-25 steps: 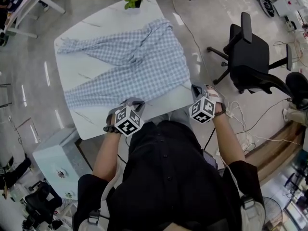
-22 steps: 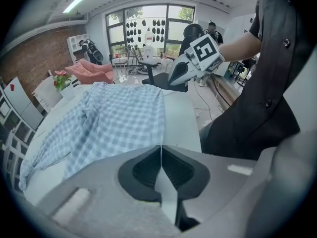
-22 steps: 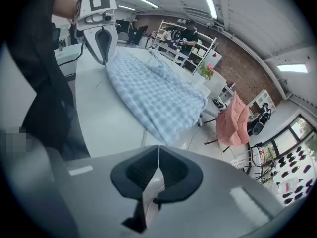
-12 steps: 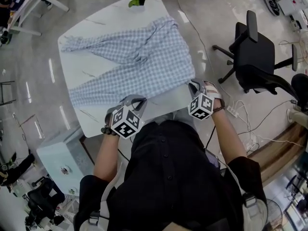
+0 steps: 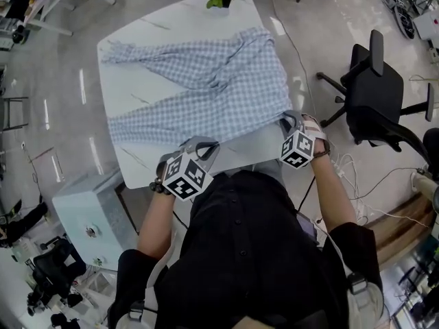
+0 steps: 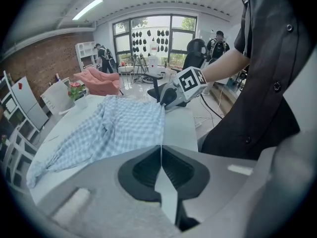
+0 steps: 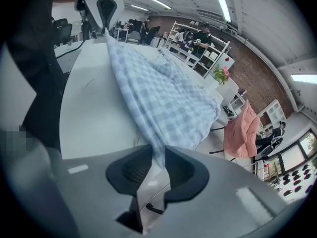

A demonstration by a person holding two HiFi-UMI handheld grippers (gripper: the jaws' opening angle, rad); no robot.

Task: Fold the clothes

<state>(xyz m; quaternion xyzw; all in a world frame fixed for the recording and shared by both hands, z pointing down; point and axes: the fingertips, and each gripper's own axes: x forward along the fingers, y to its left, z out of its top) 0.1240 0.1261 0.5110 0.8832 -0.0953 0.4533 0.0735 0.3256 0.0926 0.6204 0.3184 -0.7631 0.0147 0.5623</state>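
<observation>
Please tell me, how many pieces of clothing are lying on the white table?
1. A blue checked shirt lies spread across the white table, its sleeves reaching toward the head view's left. Something small under it could be hidden.

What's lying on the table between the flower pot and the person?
A blue-checked garment, spread over the white table; the head view shows it.
</observation>
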